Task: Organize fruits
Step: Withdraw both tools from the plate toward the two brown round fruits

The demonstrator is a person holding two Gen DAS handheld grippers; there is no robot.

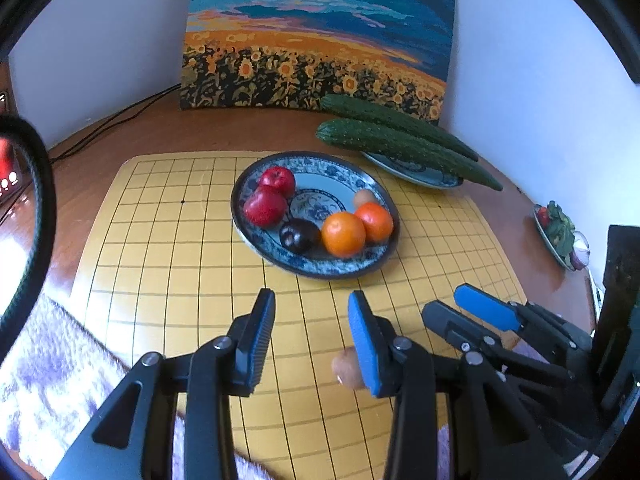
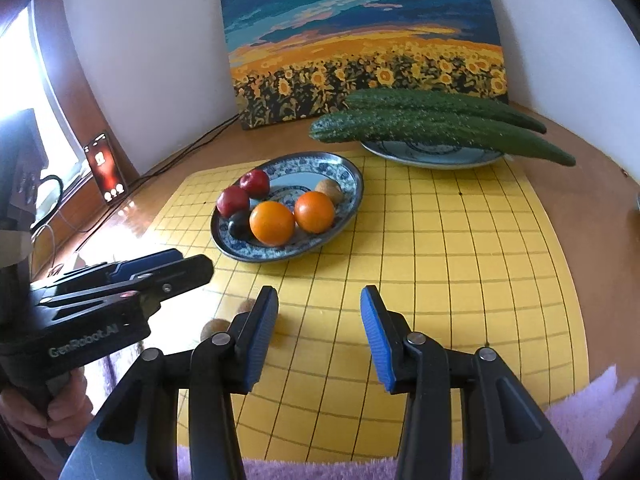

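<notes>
- The left tongs are held low at the bottom centre of the left wrist view, jaws spread, nothing between them.
- The right tongs are likewise held parted and empty, over the yellow gridded mat on the brown wooden counter.
- Two red apples, a dark plum, two oranges and a brown kiwi are seen in the blue-and-white patterned plate at frame centre.
- A loose brown kiwi lies on the mat, just beside the left tongs.
- Two long green cucumbers rest across a second blue-and-white plate, upper right.
</notes>
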